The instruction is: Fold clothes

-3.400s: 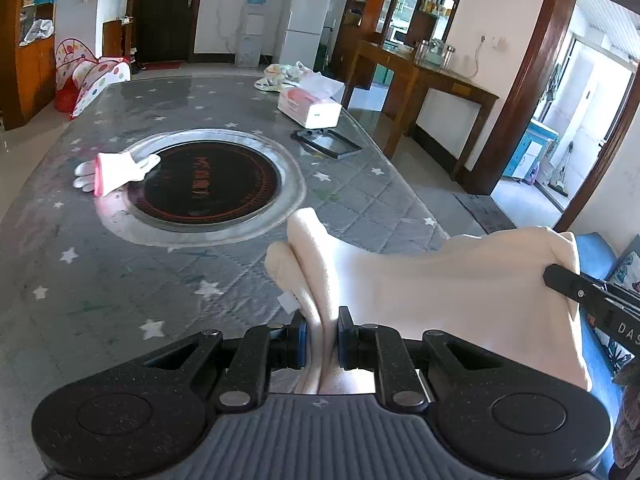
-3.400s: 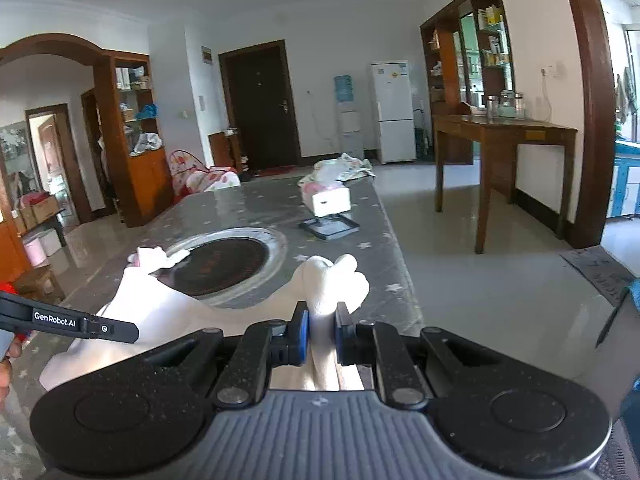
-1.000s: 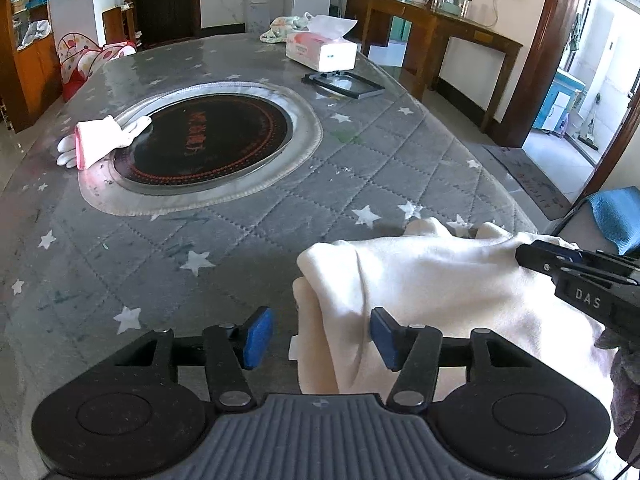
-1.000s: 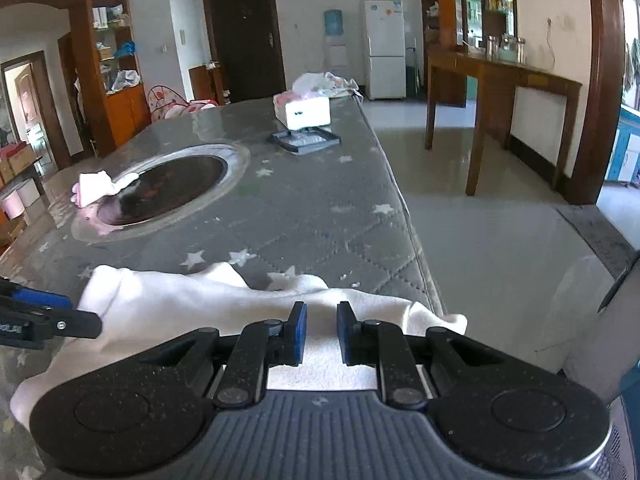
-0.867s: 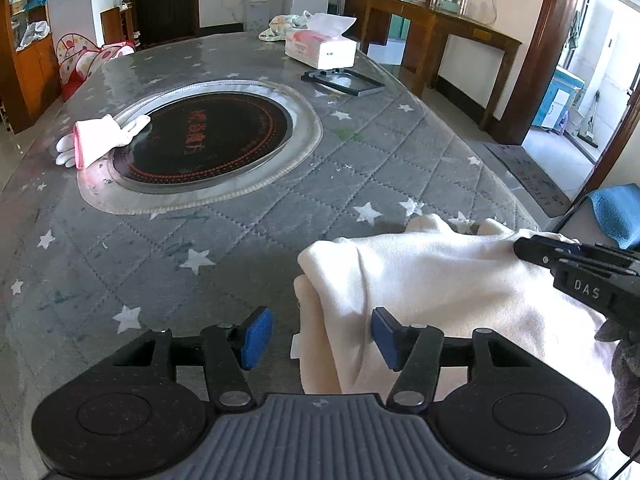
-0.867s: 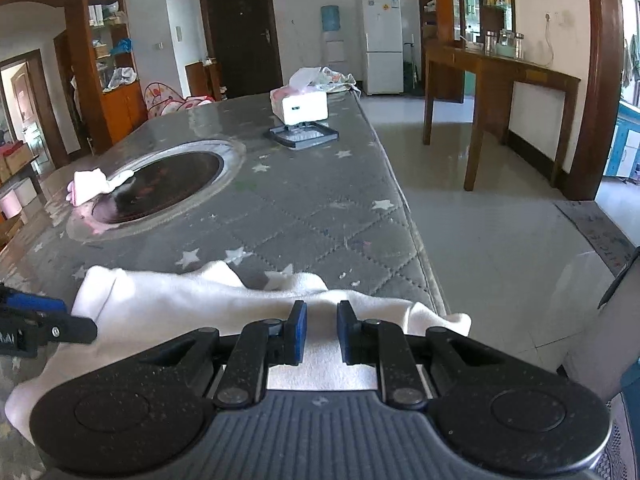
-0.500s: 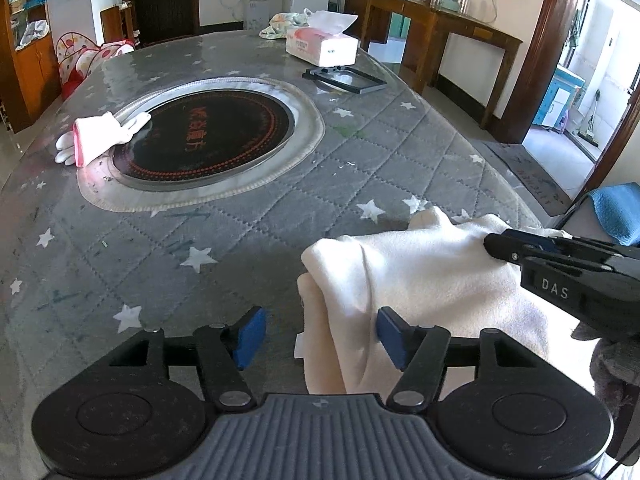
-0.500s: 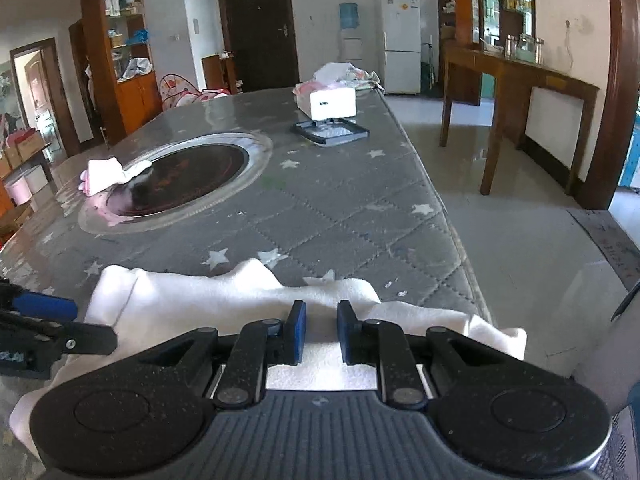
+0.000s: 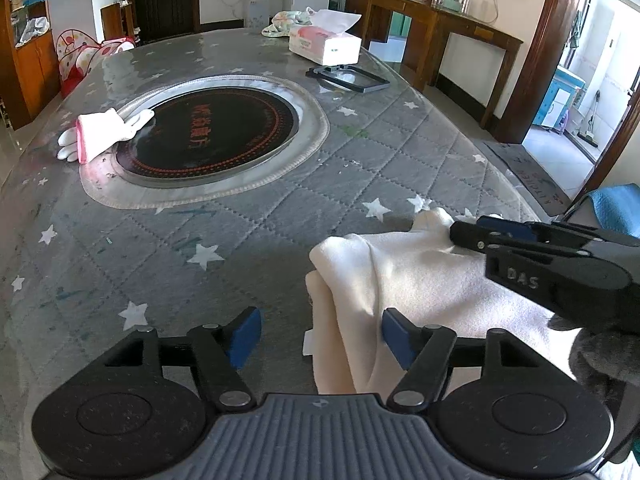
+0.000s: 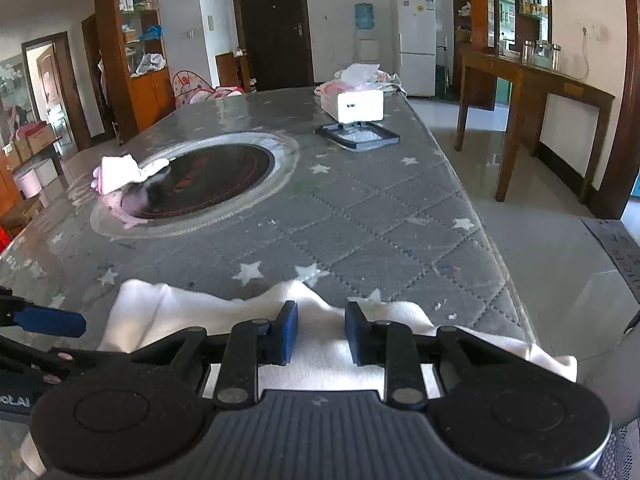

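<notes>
Cream fabric, the garment lies bunched in a soft fold at the near right corner of the worktop, its right side trailing toward the edge and, in the right wrist view, a flap reaching close to the drop. Both claws are letting go. The left claw has its jaws opening wide, with the folded left edge of the cloth standing between the blue pads but not pressed by them. The right claw is also opening, its pads parted over a raised ridge of the fabric and no longer pinching it.

The risk I see is the fold undoing itself: loose, springy layers with nothing pressing them down could slump open as the claws back away. A pad could also snag the ridge on withdrawal and drag the top layer askew. With so much cloth near the rim, a careless pull toward the person might tip the garment off the worktop. Farther out, the white glove by the round black hob and the tissue box sit well apart and pose no hazard.
</notes>
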